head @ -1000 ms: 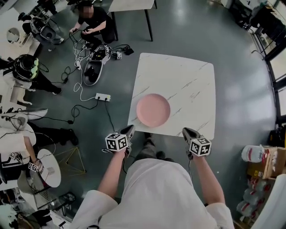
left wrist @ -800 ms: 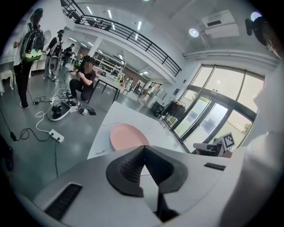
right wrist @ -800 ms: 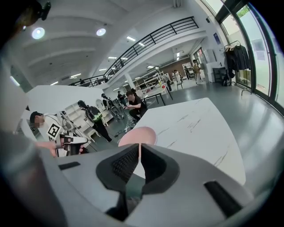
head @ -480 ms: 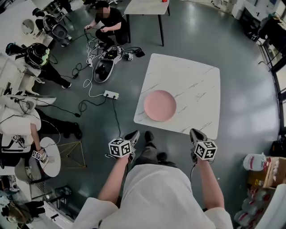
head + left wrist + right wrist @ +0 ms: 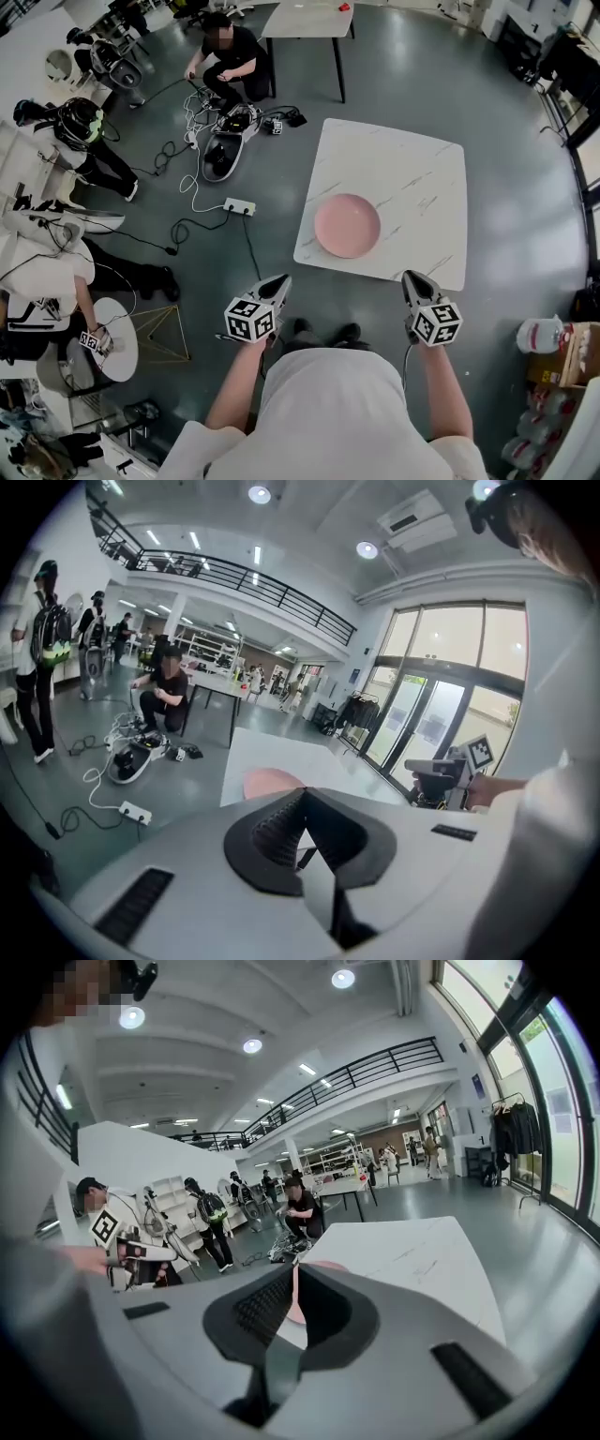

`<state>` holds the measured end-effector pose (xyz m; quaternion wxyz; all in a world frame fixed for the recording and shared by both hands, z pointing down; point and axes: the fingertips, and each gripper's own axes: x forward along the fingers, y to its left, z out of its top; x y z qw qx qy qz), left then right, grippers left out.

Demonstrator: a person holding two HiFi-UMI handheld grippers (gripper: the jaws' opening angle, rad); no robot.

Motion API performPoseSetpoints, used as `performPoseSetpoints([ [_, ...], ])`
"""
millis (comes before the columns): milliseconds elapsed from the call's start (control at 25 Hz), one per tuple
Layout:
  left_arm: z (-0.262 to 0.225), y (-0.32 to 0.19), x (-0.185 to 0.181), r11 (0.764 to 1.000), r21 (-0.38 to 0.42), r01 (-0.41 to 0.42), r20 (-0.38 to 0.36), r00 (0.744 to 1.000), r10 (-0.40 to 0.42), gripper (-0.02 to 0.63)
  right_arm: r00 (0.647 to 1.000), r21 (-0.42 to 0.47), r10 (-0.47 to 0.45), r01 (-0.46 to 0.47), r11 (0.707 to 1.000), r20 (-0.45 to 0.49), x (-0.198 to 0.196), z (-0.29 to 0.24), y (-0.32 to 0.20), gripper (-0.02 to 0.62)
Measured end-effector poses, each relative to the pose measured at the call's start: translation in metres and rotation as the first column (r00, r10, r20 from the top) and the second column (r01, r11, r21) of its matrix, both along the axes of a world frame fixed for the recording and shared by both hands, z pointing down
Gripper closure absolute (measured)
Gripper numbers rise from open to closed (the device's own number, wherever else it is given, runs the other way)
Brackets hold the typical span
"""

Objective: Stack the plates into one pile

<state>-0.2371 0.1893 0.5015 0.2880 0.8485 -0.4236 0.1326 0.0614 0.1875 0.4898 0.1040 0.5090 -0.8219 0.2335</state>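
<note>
Left gripper (image 5: 278, 281) is closed and empty; right gripper (image 5: 413, 278) also. Pink plate (image 5: 347, 226) lies on table (image 5: 412, 169), well apart.

This is a large open laboratory hall. Around the white marble table (image 5: 412, 178) lies a polished grey floor. To the left of the table are cables (image 5: 183, 127) and a power strip (image 5: 239, 206), where a person (image 5: 225, 47) crouches over equipment (image 5: 217, 155). Behind the table runs a railed balcony (image 5: 234, 574), and tall windows (image 5: 450, 686) stand to its right.
</note>
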Motion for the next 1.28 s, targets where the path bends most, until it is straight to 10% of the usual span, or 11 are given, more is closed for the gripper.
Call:
performPoseSetpoints([
  [1280, -0.027, -0.019, -0.023, 0.999, 0.035, -0.035, -0.056, 0.998, 0.037, 0.594, 0.993, 0.057, 0.114, -0.116, 0.992, 0.035, 0.006, -0.042, 0.008, 0.571],
])
